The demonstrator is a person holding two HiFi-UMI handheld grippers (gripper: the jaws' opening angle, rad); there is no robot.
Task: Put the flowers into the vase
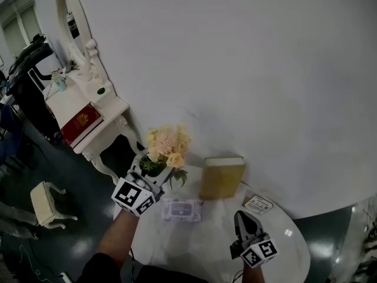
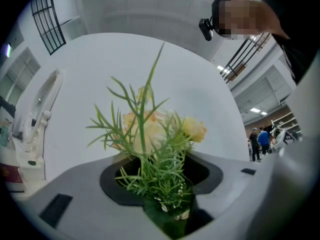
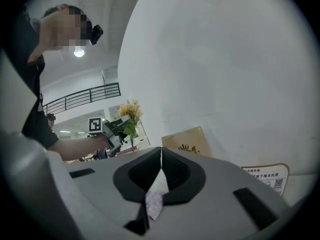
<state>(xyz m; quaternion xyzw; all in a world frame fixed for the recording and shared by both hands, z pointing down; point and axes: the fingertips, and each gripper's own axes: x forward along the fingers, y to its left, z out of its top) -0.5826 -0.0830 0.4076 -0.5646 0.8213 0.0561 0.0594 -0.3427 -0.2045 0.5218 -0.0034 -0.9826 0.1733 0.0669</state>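
A bunch of pale yellow and peach flowers point(image 1: 167, 146) with feathery green sprigs is held at its stems by my left gripper point(image 1: 152, 172), shut on it above the left edge of the round white table point(image 1: 218, 246). In the left gripper view the flowers point(image 2: 159, 134) rise straight out from between the jaws of the left gripper point(image 2: 162, 186). Just below the bunch there is a faint clear glass shape, possibly the vase point(image 1: 176, 181); I cannot tell for sure. My right gripper point(image 1: 241, 217) hovers over the table's right part, shut and empty; its jaws meet at the tips in the right gripper view point(image 3: 161, 153).
A tan book point(image 1: 221, 179) stands upright at the back of the table. A pack of wipes point(image 1: 181, 209) lies flat between the grippers and a small printed card point(image 1: 258, 204) lies right of the book. A white dressing table point(image 1: 88, 114) and stool point(image 1: 48, 203) stand at left.
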